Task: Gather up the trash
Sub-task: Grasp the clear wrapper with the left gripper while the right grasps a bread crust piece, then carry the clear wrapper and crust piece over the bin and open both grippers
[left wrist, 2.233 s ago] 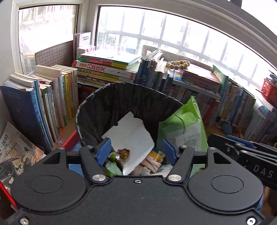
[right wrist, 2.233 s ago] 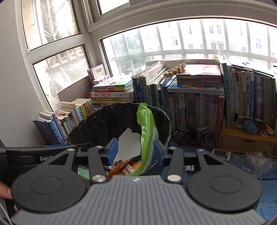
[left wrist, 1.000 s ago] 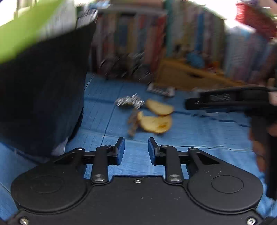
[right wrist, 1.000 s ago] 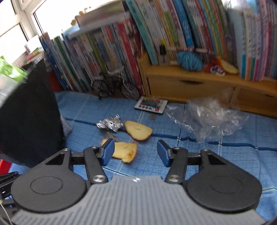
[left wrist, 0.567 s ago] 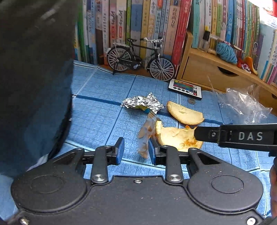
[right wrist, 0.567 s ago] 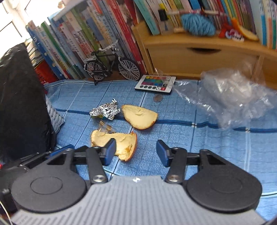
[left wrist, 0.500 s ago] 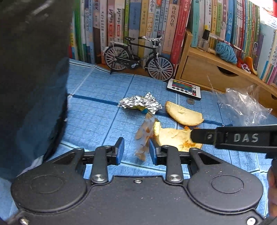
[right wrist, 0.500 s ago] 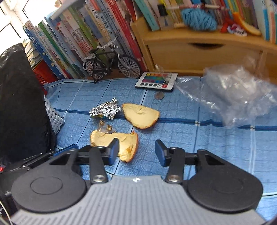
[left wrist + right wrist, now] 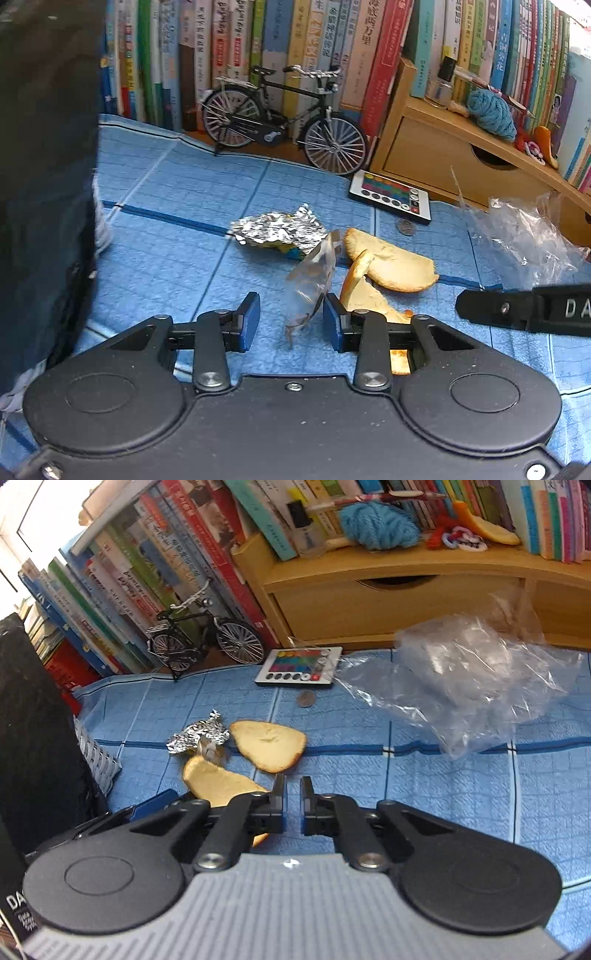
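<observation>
On the blue cloth lie a crumpled foil wrapper [image 9: 277, 229] [image 9: 197, 734], a small clear wrapper [image 9: 314, 280] and two pale fruit peels. The far peel [image 9: 395, 267] [image 9: 269, 746] lies flat. The near peel [image 9: 360, 295] [image 9: 218, 784] is tipped up on one edge. My left gripper [image 9: 290, 321] is open, with the clear wrapper between its fingers, close to the right one. My right gripper [image 9: 293, 801] is nearly shut beside the near peel; only cloth shows in its narrow gap. The black-lined trash bin [image 9: 44, 184] [image 9: 29, 738] stands at the left.
A crumpled clear plastic bag [image 9: 472, 686] [image 9: 524, 236] lies to the right. Behind the trash are a remote [image 9: 299, 666], a coin [image 9: 306, 699], a model bicycle [image 9: 284, 122], rows of books and a wooden shelf unit [image 9: 388, 602].
Both grippers left the bin and came down to the trash on the cloth. The right gripper's fingers have closed from wide apart to nearly shut. The near peel now tips up.
</observation>
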Demonstrator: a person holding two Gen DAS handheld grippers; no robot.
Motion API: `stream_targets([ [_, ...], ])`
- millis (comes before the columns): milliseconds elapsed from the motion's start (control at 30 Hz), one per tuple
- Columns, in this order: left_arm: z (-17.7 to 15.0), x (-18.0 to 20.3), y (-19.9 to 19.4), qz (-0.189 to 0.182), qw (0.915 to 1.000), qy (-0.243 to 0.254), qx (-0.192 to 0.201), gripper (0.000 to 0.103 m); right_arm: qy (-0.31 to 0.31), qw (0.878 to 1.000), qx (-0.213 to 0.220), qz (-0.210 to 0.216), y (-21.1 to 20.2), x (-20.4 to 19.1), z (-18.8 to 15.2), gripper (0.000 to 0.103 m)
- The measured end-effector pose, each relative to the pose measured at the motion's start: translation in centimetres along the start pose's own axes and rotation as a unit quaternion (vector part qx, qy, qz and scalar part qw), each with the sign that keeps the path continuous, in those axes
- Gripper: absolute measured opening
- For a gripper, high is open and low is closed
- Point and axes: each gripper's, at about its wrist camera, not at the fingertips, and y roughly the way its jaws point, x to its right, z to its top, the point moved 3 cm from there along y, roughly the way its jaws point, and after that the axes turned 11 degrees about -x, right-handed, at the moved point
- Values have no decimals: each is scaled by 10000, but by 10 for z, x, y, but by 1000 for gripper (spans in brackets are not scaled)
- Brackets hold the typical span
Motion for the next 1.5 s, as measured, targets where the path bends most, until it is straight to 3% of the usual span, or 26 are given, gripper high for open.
stream_targets([
  [67, 2, 2, 1, -37, 10000, 26, 13, 32, 27, 10000, -30, 49, 2, 0, -1, 16],
  [167, 3, 2, 3, -173, 9998, 27, -19, 21, 117, 9998, -106, 142, 8, -1, -3, 44],
  [267, 2, 4, 2, -238, 9997, 72, -53, 16, 205, 9990, -302, 270, 18, -1, -5, 48],
  [333, -1, 6, -1, -158, 9998, 127, -48, 15, 335, 9980, -440, 321, 25, -1, -7, 41],
  [367, -2, 6, -2, -121, 9998, 146, -42, 15, 413, 9971, -496, 394, 28, -1, -9, 32],
  [500, -5, 3, -14, -129, 9998, 121, 4, 14, 610, 9954, -434, 592, 25, -3, -15, 12],
  [767, -9, 2, -66, -174, 9989, 244, 366, 14, 509, 9983, 23, 291, -15, -11, -22, 9],
  [1200, -31, 11, -195, -353, 9936, 724, 794, 14, 506, 9959, 752, -59, -116, -40, -60, 9],
  [1500, -15, -24, -298, -386, 9875, 695, 1363, 14, 168, 9869, 1534, 477, -194, -108, -60, 9],
])
